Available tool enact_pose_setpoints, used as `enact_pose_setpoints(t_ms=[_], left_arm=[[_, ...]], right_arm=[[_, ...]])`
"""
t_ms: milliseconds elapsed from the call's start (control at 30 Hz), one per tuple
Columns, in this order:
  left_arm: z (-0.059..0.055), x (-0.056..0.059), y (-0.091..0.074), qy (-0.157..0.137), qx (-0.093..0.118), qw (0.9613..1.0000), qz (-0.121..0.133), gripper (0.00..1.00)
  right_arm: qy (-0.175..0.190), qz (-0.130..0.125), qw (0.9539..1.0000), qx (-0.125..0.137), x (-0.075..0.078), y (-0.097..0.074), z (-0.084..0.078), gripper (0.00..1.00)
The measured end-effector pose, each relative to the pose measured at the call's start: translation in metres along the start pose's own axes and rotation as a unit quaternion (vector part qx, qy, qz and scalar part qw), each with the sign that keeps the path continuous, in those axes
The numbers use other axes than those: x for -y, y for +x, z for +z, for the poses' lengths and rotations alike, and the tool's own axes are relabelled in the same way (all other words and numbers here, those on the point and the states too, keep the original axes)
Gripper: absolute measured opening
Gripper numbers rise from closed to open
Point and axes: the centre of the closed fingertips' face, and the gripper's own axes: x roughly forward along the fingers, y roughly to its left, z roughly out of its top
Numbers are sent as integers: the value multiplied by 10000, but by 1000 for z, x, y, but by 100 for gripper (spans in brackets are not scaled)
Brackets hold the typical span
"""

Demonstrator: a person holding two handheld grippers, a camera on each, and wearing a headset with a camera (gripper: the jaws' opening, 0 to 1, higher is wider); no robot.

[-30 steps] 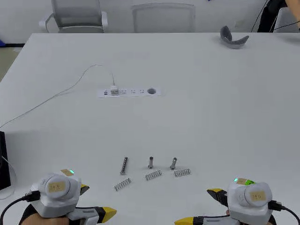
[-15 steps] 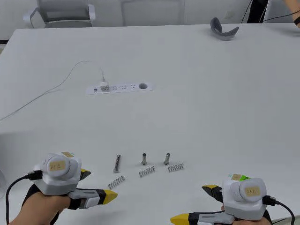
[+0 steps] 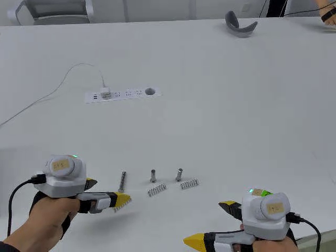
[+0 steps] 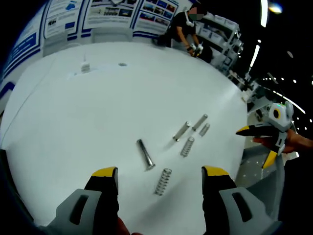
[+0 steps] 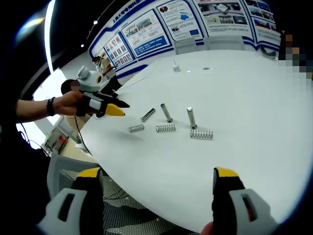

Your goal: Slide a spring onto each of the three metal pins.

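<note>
Three short metal pins sit in a row on the white table. A small spring lies just in front of each: left spring, middle spring, right spring. My left gripper is open, its yellow tip right beside the left spring; in the left gripper view that spring lies between the jaws of the left gripper. My right gripper is open near the table's front edge, well short of the right spring, holding nothing.
A white power strip with a plugged cable lies mid-table, beyond the pins. A grey curved object rests at the far edge. A chair stands behind the table. The table's front edge is close below my right gripper.
The head camera has tilted, shifting the whole scene. My left gripper has moved forward and right, up to the left spring. The right gripper has come slightly further onto the table.
</note>
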Motion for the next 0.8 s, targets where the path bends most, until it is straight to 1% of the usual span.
enact_pose_setpoints(t_ms=[200, 300, 567, 600, 667, 700, 800], left_arm=[[6, -4, 10, -197, 35, 9998, 92, 65], [9, -4, 17, -273, 53, 9996, 74, 63], [15, -8, 36, -355, 46, 9993, 116, 56], [17, -9, 38, -384, 72, 9992, 124, 53], [22, -9, 40, -412, 193, 9989, 121, 48], [24, -7, 41, -426, 222, 9988, 110, 46], [26, -4, 45, -429, 233, 9988, 103, 44]], right_arm=[[45, 65, 10000, -16, -2, 1, 1, 94], [57, 94, 9999, -62, -3, 1, -1, 94], [105, 150, 9997, -131, -4, 0, -5, 93], [114, 157, 9997, -136, -3, -1, -5, 93], [123, 159, 9997, -135, -2, -2, -4, 93], [129, 158, 9997, -129, -1, -3, -4, 93], [157, 184, 9997, -97, 0, -3, -1, 93]])
